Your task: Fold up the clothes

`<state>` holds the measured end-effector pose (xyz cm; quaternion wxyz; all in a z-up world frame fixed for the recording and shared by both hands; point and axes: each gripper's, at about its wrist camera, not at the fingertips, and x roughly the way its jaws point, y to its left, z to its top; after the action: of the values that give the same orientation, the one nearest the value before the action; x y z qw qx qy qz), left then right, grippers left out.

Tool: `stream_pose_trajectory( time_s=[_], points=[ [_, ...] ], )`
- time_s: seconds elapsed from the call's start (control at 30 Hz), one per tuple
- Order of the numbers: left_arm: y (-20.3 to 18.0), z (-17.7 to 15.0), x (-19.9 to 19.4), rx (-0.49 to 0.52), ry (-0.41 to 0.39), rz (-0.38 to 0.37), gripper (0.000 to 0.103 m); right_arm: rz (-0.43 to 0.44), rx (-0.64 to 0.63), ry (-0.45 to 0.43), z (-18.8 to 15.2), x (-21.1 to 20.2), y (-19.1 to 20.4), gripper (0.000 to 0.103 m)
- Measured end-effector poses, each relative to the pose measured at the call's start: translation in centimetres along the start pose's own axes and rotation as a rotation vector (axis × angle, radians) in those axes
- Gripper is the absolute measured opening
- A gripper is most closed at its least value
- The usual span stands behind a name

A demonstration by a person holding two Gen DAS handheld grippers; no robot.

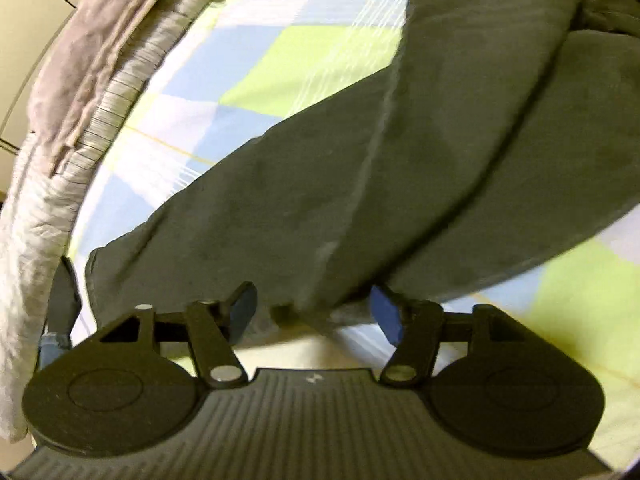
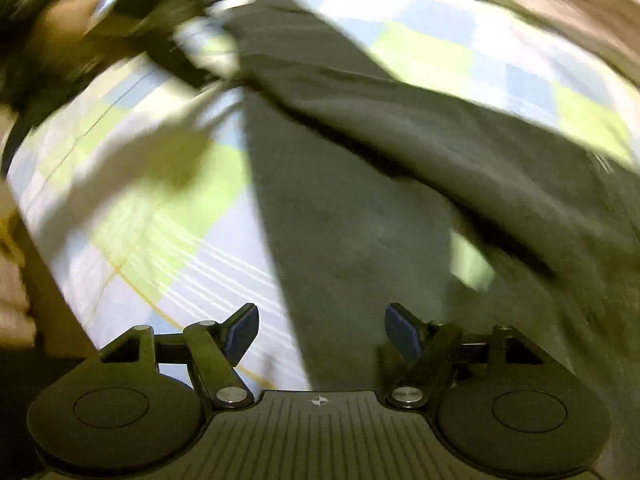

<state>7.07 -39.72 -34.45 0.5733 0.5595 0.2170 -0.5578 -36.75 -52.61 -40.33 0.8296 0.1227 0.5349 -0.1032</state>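
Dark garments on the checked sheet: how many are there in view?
1: the dark garment lies spread across the checked sheet, reaching both open hand-held grippers. More may hide beyond the blurred edges.

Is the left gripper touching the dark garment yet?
Cannot tell. In the left wrist view the open left gripper frames the dark garment's hem, but neither blue pad plainly touches or clears the cloth.

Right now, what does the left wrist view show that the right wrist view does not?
Only the left wrist view shows sharply the crumpled beige blanket at the bed edge, and a pale seam line along the dark garment. Only the right wrist view, which is blurred, shows a small green label on the garment. Both show the checked bedsheet under the garment and an open gripper: left gripper, right gripper.
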Motion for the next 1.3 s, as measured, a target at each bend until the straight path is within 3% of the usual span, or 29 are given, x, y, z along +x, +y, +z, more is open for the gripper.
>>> stream_pose_trajectory(
  time_s=[0.07,0.13,0.17,0.2,0.27,0.3,0.33,0.37,0.4,0.5,0.53,0.63,0.7,0.8,1.03,1.13,1.2,1.23,1.3],
  points=[
    [0.7,0.9,1.6,0.037,0.007,-0.043,0.043,-0.019,-0.084,-0.005,0.7,1.6,2.0,0.073],
    [1.2,1.3,2.4,0.086,-0.008,-0.088,0.030,-0.039,-0.168,-0.010,1.4,3.2,4.0,0.073],
    [1.6,1.5,2.6,0.107,-0.017,-0.105,0.016,-0.049,-0.210,-0.012,1.8,4.0,4.9,0.073],
    [1.8,1.7,2.6,0.134,-0.036,-0.109,0.012,-0.058,-0.252,-0.015,2.1,4.8,5.9,0.073],
    [2.0,2.6,1.9,0.159,-0.106,-0.050,0.011,-0.078,-0.336,-0.020,2.9,6.4,7.9,0.071],
    [3.3,3.4,1.5,0.120,-0.154,-0.020,0.011,-0.087,-0.378,-0.022,3.2,7.2,8.9,0.070],
    [4.5,4.1,1.2,0.079,-0.184,-0.004,0.012,-0.103,-0.411,-0.026,3.6,7.9,9.7,0.060],
    [5.7,4.8,0.9,0.038,-0.214,0.011,0.017,-0.137,-0.409,-0.034,3.9,7.9,9.8,0.037],
    [6.7,5.6,0.5,0.000,-0.241,0.028,0.027,-0.161,-0.403,-0.029,4.1,8.1,9.8,0.029],
    [8.6,5.8,-0.8,-0.083,-0.264,0.027,0.053,-0.198,-0.377,-0.010,4.4,8.5,10.0,0.020],
    [9.1,5.3,-1.4,-0.107,-0.264,0.020,0.057,-0.195,-0.366,-0.003,4.4,8.5,10.2,0.008],
    [9.5,2.7,-2.5,-0.232,-0.216,-0.051,0.061,-0.186,-0.340,-0.013,4.9,6.9,10.7,0.005],
    [9.2,-0.3,-2.4,-0.361,-0.151,-0.154,0.061,-0.167,-0.323,-0.029,5.5,5.4,10.9,0.005],
    [7.5,-3.6,-1.4,-0.477,-0.061,-0.269,0.061,-0.121,-0.374,-0.043,5.7,3.3,13.0,0.005],
    [4.1,-10.7,-0.7,-0.775,0.059,-0.445,0.061,0.052,-0.459,-0.017,2.0,0.3,19.9,0.004],
    [2.6,-11.5,-0.4,-0.749,0.065,-0.493,0.053,0.081,-0.441,0.007,1.1,0.4,20.8,0.004],
    [1.3,-10.8,-0.2,-0.688,0.082,-0.500,0.023,0.076,-0.418,0.013,1.1,0.3,20.6,0.004],
    [0.6,-10.5,-0.3,-0.642,0.091,-0.474,0.016,0.074,-0.409,0.016,1.1,0.2,20.5,0.004],
    [0.4,-11.0,-1.7,-0.632,0.061,-0.438,0.012,0.069,-0.411,0.022,1.5,0.3,21.1,0.004]
  ],
)
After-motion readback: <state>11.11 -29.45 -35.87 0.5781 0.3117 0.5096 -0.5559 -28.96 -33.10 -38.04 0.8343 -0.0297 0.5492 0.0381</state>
